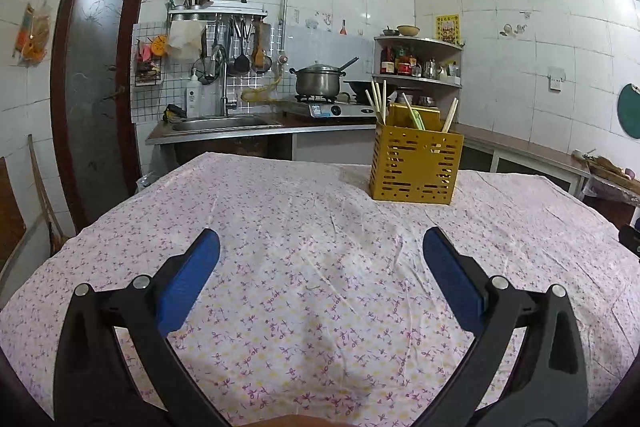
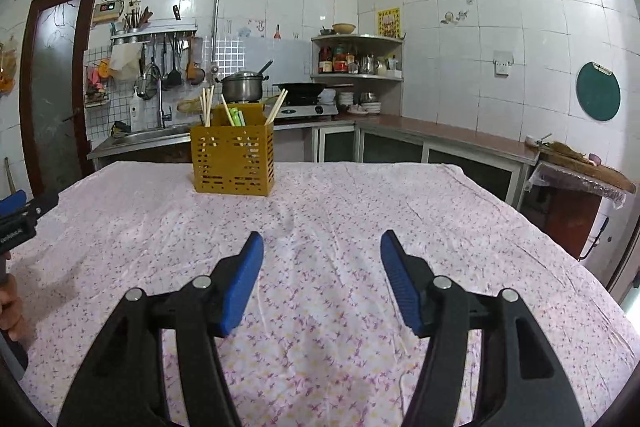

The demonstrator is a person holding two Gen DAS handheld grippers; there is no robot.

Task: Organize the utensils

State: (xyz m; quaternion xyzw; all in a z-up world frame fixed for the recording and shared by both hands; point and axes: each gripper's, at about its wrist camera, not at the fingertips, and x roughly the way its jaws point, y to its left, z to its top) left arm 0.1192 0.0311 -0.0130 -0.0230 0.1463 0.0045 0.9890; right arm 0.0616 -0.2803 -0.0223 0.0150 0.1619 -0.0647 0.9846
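While chopsticks [image 2: 207,105] fill holder [image 2: 233,163], tablecloth [image 2: 360,211] wrinkled.

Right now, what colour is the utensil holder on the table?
Mustard yellow, with slotted holes in its sides; the utensil holder shows best in the right wrist view.

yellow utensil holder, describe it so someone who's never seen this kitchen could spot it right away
Start at the table under the pink floral tablecloth. Near its far edge, in front of the sink and stove counter, stands the yellow utensil holder. It is a boxy caddy with slotted sides, chopsticks poking from its top, and the only object standing on the cloth.
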